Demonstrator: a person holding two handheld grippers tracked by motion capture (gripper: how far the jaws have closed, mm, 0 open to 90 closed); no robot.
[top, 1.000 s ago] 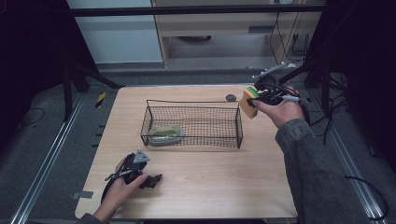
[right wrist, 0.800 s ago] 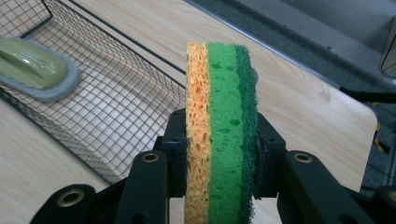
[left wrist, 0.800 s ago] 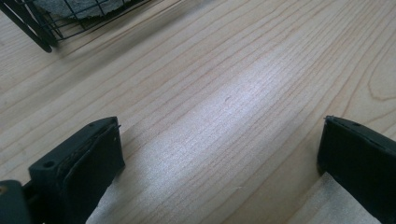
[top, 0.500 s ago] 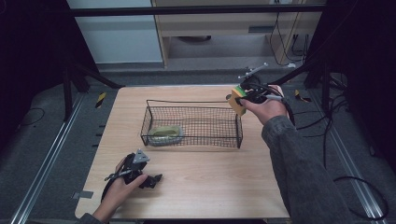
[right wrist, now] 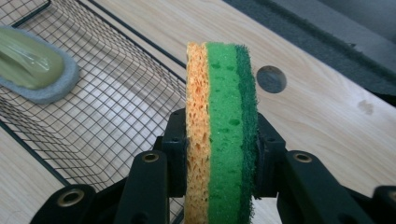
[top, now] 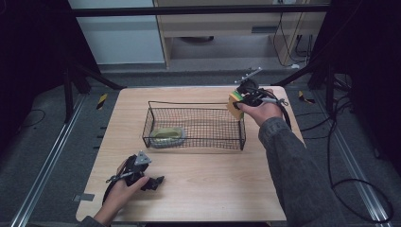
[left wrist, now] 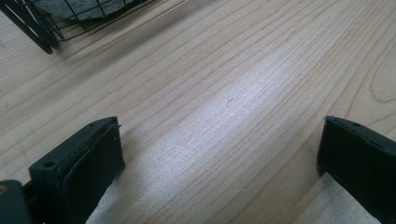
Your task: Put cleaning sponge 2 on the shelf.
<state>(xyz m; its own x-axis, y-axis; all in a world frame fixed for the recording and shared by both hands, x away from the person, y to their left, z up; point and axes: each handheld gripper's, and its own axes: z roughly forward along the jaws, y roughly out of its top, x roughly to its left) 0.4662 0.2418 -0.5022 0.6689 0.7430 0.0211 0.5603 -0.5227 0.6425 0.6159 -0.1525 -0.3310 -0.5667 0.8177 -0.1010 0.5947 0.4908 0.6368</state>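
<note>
Holding a two-layer sponge (right wrist: pixel 222 126) in the right gripper (top: pixel 240 100), jaws clamping it from both flat sides, orange layer on one pad, green w/ darker scouring face on the other. Standing on edge in the right gripper view, sticking up well past the pads. Hovering at the far right corner of the wire basket (top: pixel 196 124), just over its rim in the high view; whether touching the wire, hard to say from that angle. Sitting inside the basket near its left end: a pale green pad w/ grey border (top: pixel 166 135), lying flat on the mesh floor. Showing beyond the sponge in the right gripper view: a dark round hole (right wrist: pixel 271 79) in the wooden table (top: pixel 213 184).

Resting the left gripper (top: pixel 150 181) low on the table near the front left, well apart from the basket. Jaws standing wide apart in the left gripper view, bare wood between them, nothing gripped. Basket corner showing at top left of that view.
</note>
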